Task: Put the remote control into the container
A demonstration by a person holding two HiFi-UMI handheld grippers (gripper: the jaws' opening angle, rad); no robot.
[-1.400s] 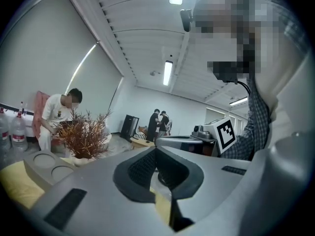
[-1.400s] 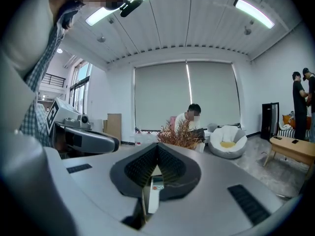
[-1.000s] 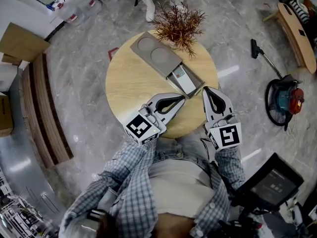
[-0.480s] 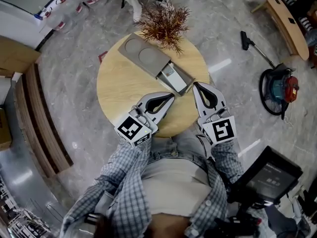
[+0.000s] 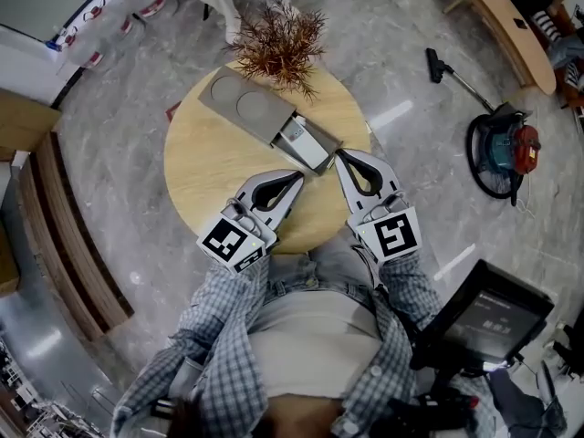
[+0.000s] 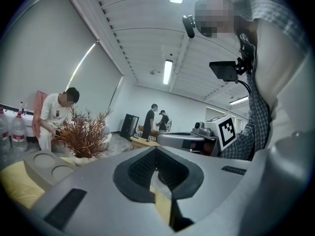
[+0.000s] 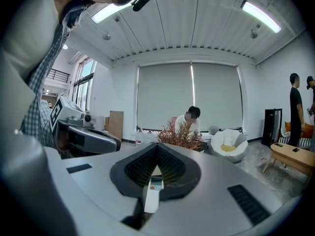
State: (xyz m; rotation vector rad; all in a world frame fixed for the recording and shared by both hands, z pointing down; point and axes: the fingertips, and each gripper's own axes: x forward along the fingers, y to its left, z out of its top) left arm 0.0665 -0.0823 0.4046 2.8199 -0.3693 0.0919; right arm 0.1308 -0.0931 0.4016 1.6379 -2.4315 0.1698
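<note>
Standing beside container (image 5: 251,109), dried plant (image 5: 278,44), vacuum (image 5: 500,149) afar

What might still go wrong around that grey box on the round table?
1. The shut right gripper sits close to the open end of the container. A careless move might knock it, or the remote lying there.
2. The dried plant stands right by the container's far end, so a shove along the table could topple it.

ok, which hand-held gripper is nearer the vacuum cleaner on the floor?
Right. In the head view the right hand-held gripper sits left of the vacuum cleaner; the left hand-held gripper lies farther left, beyond the right one.
</note>
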